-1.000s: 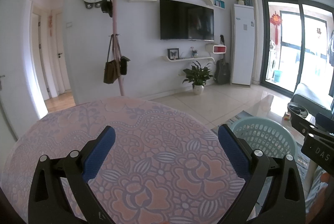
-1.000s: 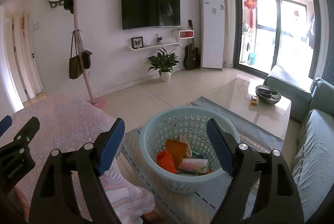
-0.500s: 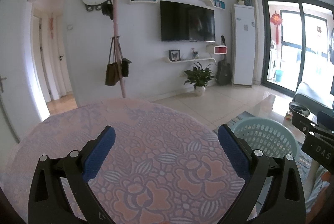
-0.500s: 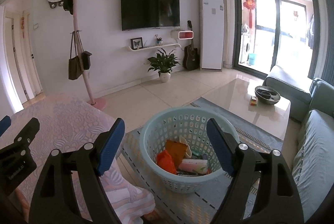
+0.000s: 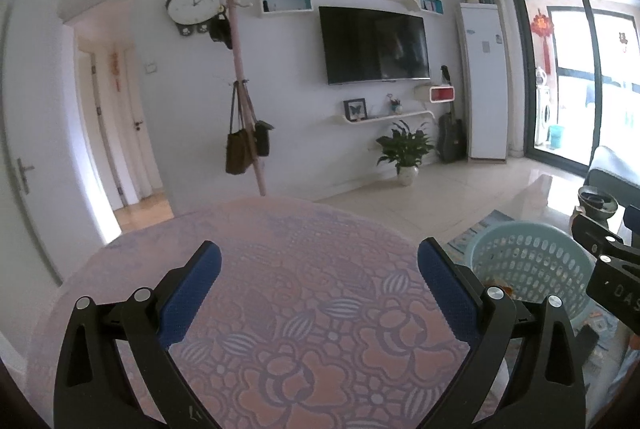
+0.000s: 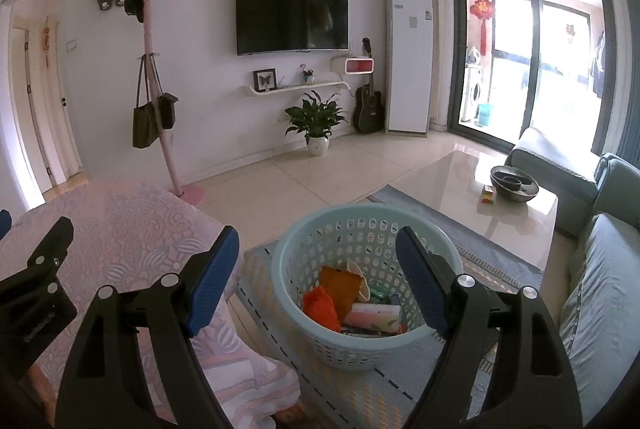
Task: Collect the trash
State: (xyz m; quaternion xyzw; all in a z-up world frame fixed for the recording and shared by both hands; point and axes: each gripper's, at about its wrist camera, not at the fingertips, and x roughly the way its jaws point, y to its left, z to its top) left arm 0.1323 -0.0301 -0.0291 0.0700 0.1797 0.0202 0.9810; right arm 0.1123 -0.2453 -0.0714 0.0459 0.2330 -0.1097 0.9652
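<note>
The left gripper (image 5: 319, 275) hangs over a round table (image 5: 280, 229) with a pink flower cloth. Its two blue fingers (image 5: 192, 291) are wide apart and hold nothing. The cloth fills the lower middle of the left wrist view, and nothing lies on the part that shows.

The right gripper (image 6: 316, 279) is also wide apart, with nothing between its blue fingers (image 6: 212, 279). It hangs over the light blue basket (image 6: 312, 237) in the lower middle of the right wrist view.

Only the right wrist view looks down into the basket. There the trash (image 6: 352, 303) lies at the bottom: an orange piece, a red piece and a pink and white packet. Other bits under them are too small to tell. This view also shows the rug (image 6: 360, 393) under the basket, the glass coffee table (image 6: 460, 181) at middle right with a dark bowl (image 6: 514, 183) on it, and the sofa (image 6: 600, 269) at the right edge.

In the left wrist view the basket (image 5: 528, 261) sits at the lower right, beside the table. Its inside is mostly hidden by its wall and by the gripper's finger; just a small orange spot shows. The right gripper (image 5: 608, 269) pokes in at the right edge, cut off by the frame.

In the right wrist view the table (image 6: 120, 229) shows only as a part at the lower left, and a black piece of the left gripper (image 6: 36, 289) covers some of it.
</note>
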